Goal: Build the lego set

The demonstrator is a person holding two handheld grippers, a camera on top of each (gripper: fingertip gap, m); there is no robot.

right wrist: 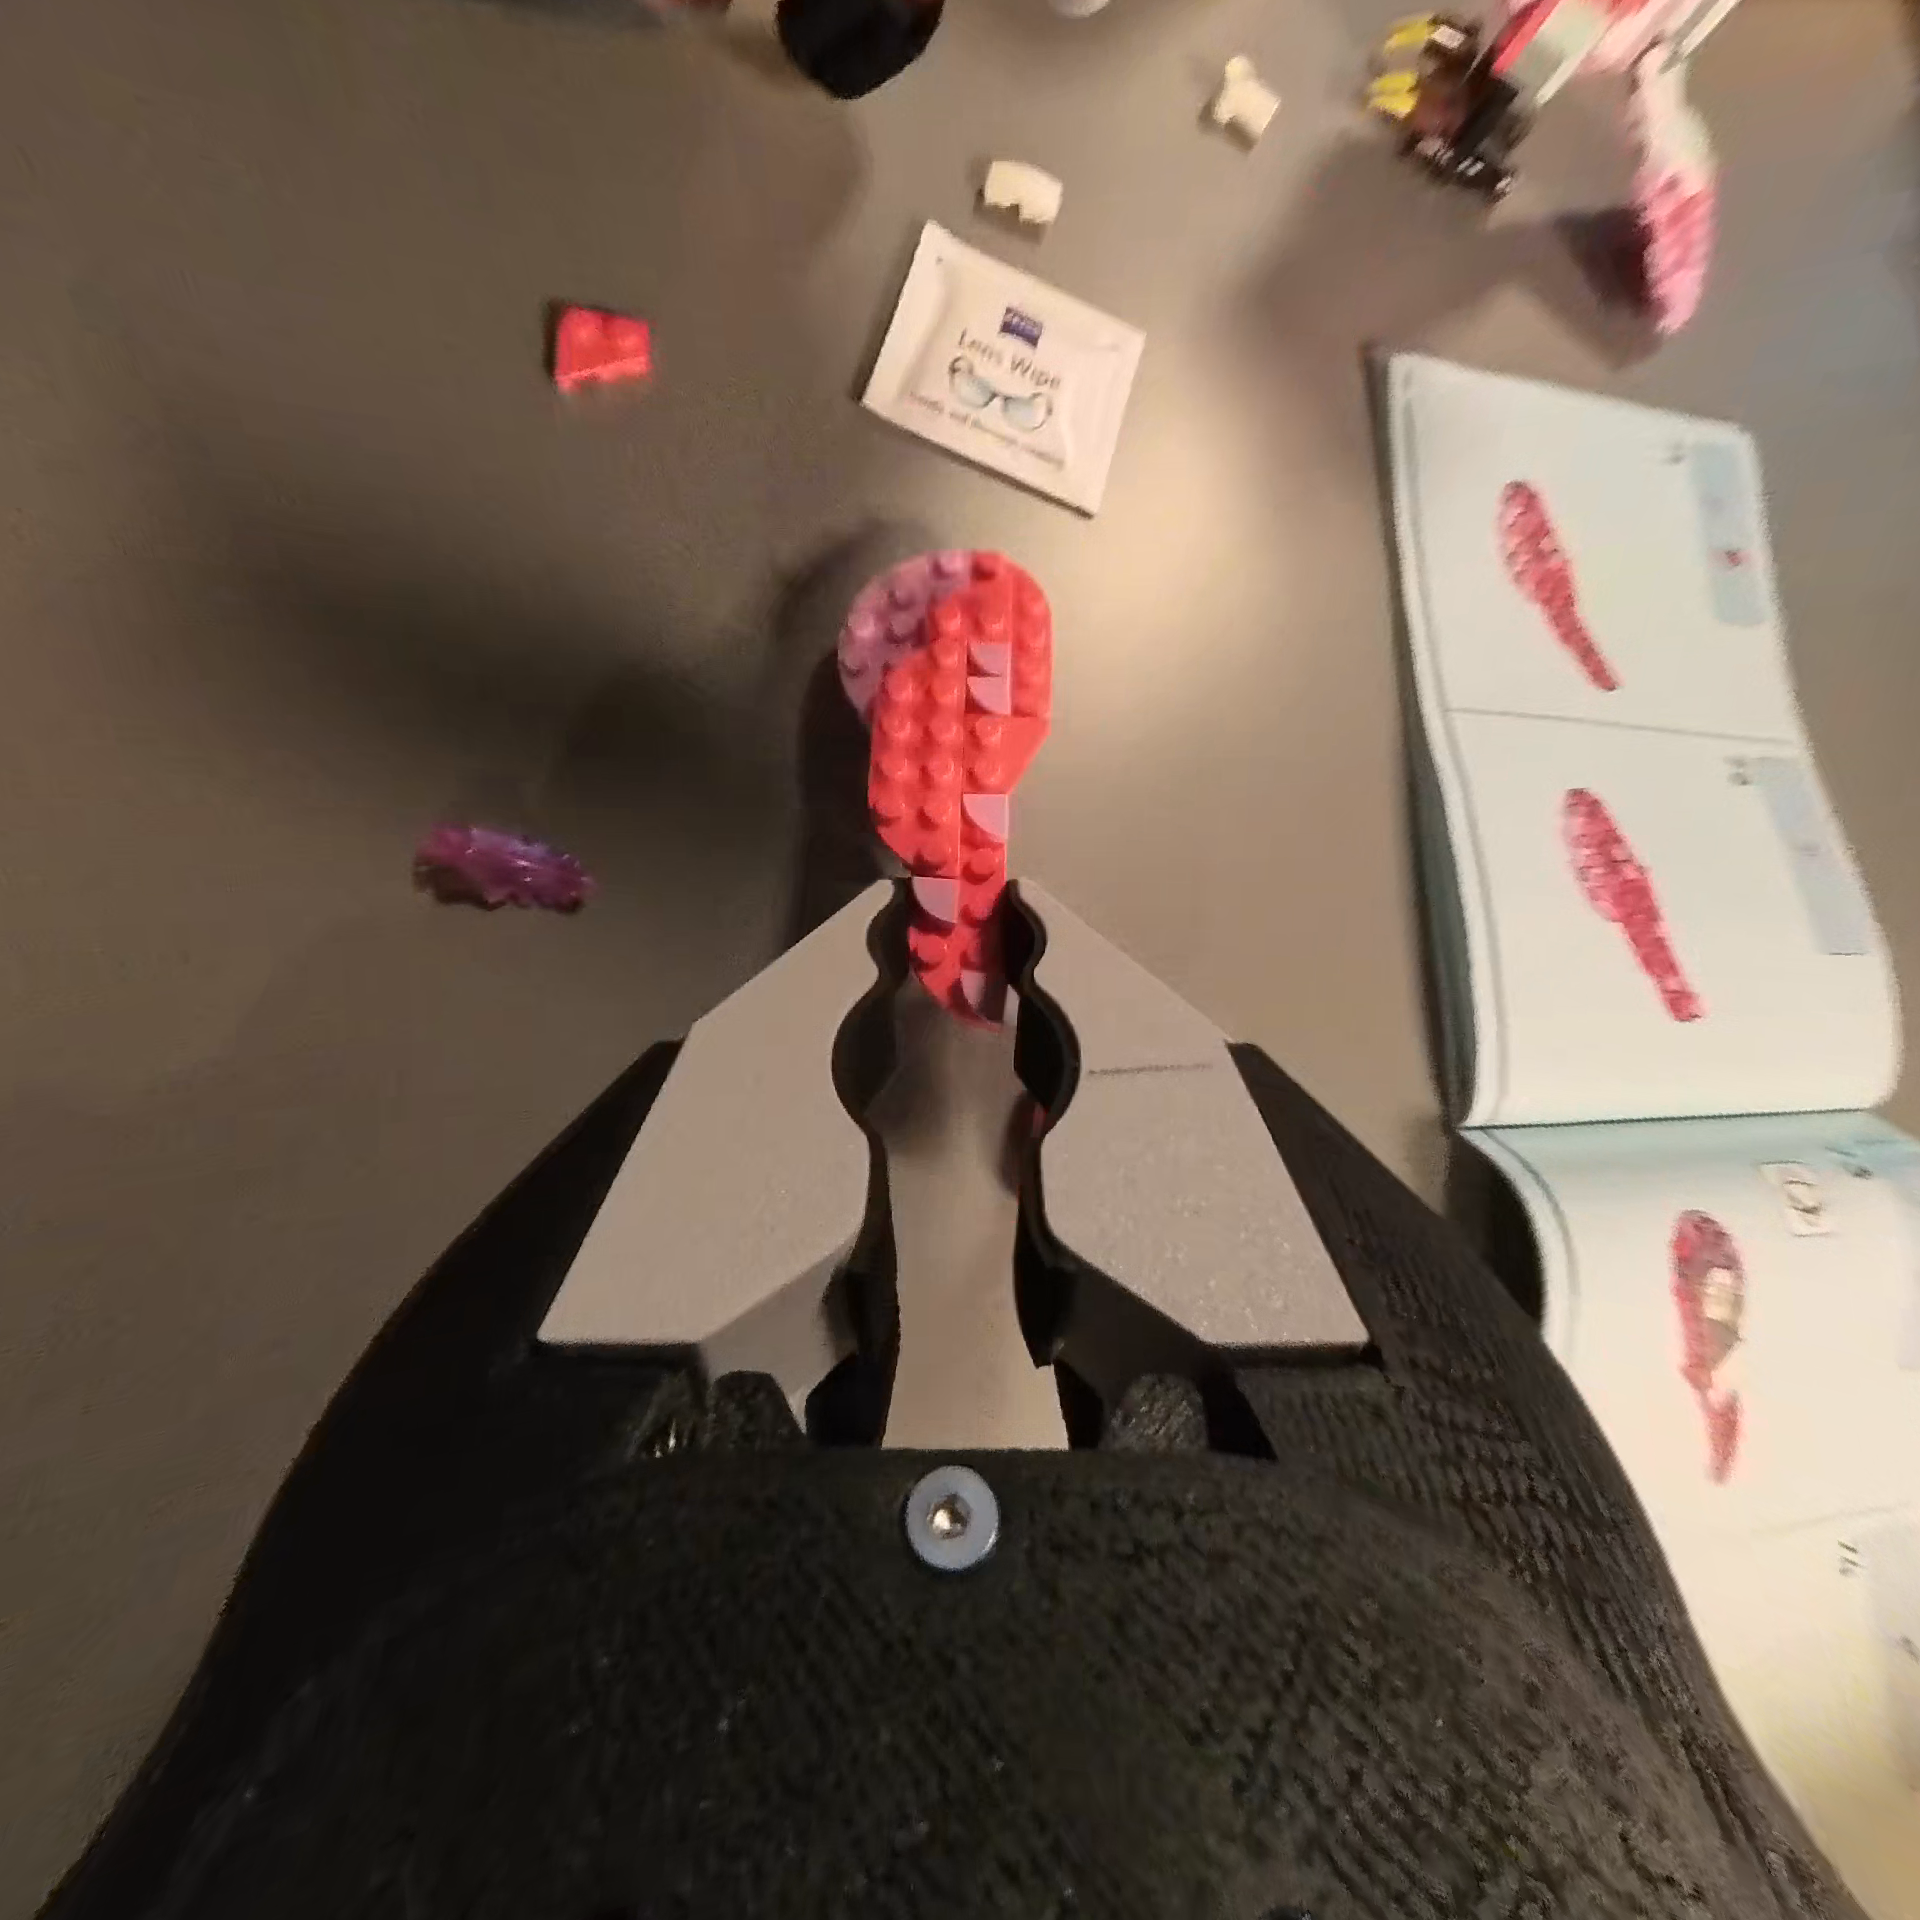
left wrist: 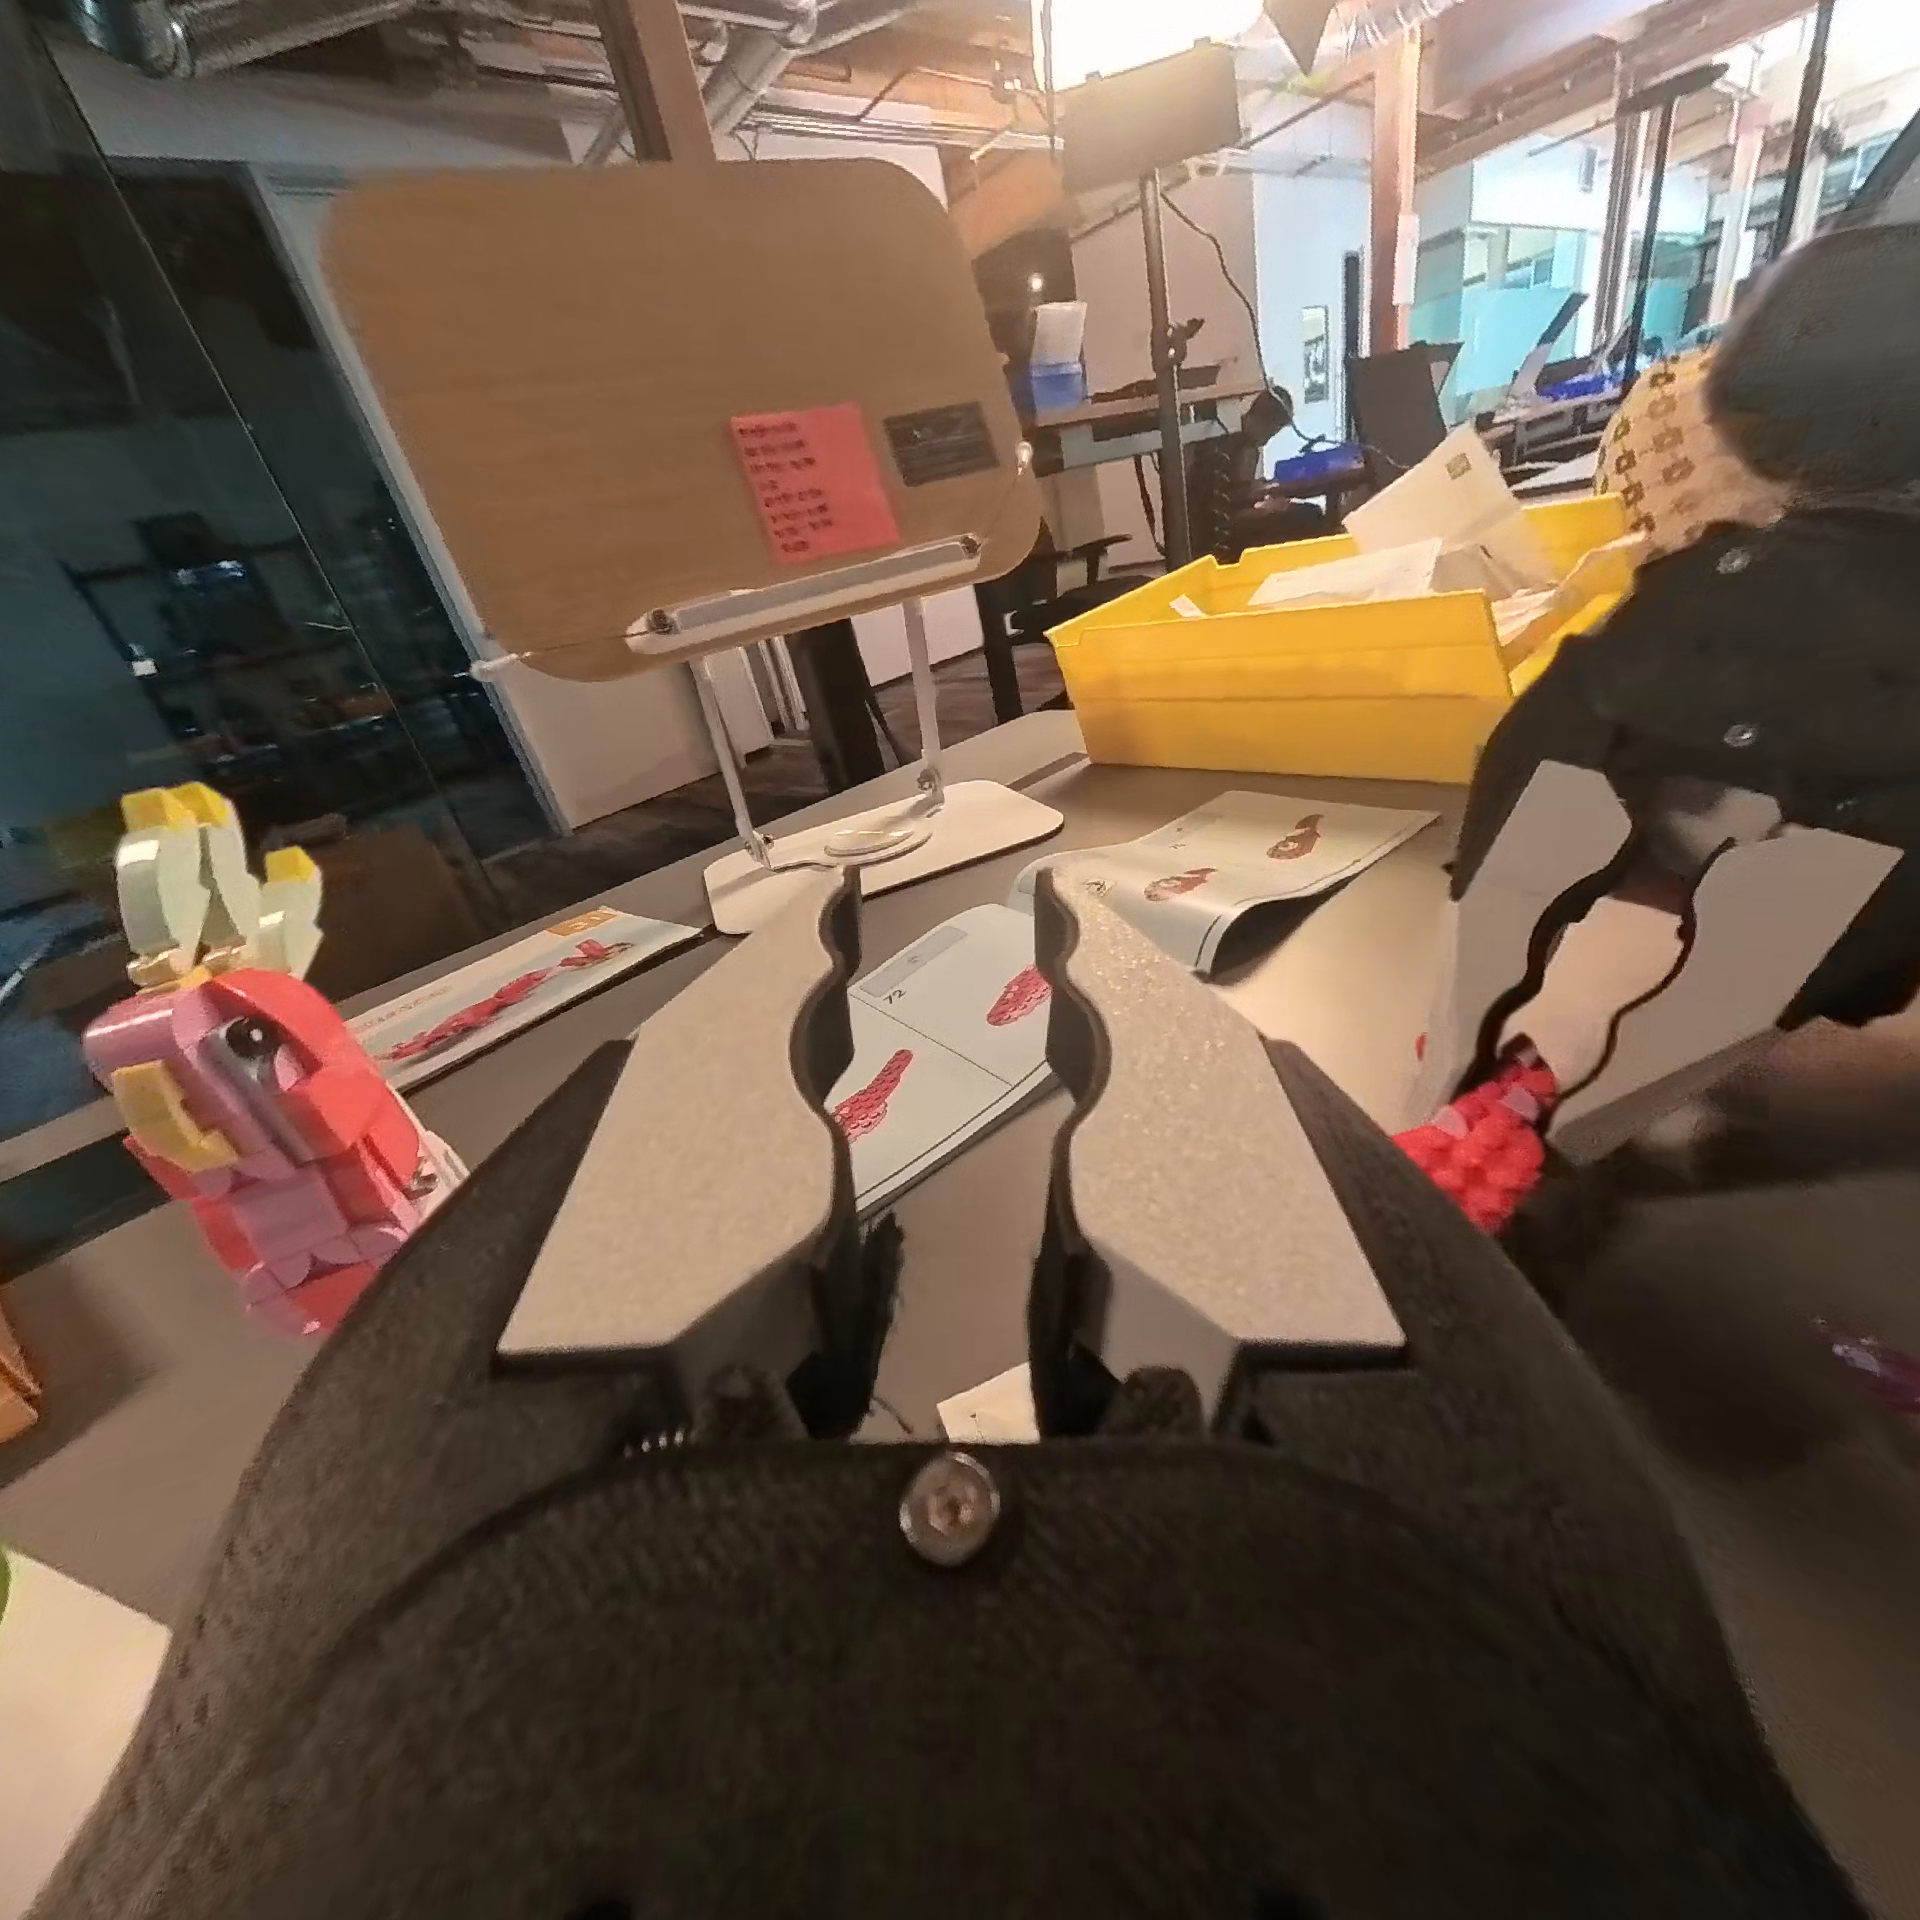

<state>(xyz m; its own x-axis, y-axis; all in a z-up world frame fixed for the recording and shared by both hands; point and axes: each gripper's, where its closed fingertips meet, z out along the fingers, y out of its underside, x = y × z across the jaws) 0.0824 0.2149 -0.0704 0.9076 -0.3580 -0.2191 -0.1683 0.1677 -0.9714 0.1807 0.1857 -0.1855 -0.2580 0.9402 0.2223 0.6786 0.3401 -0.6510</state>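
Parrot [left wrist: 260,1081]: brick-built bird in red and pink with a pale, yellow-tipped crest, upright on the grey table [left wrist: 1039,1288] at the far left of the left wrist view, apart from both grippers.
Flat booklet [left wrist: 520,987]: closed, lying on the table between the parrot and the stand.
Stand [left wrist: 675,416]: wooden board on a white base, tilted, bearing a pink note; beyond the left gripper's fingertips.
Left gripper [left wrist: 948,914]: fingers spread, nothing between them; through the gap the open instruction booklet [left wrist: 935,1049] shows, lying on the table below.
Yellow bin [left wrist: 1278,675]: at the table's far right, papers inside.
Right gripper [right wrist: 954,899]: fingers closed on the narrow end of the wing piece; both fingertips press its sides.
Wing piece [right wrist: 961,717]: long studded plate build, red with a pink rounded far end, reaching forward past the fingertips over the table; only its near end lies between the pads. In the left wrist view it shows red at the right gripper's tips, right of the left gripper.
Loose pieces: red brick [right wrist: 603,346] and purple piece [right wrist: 504,868] left of the wing; white sachet [right wrist: 1003,364] and two white bricks beyond its tip.
Right side: the open booklet lies just right of the right gripper, pages showing red wing drawings.
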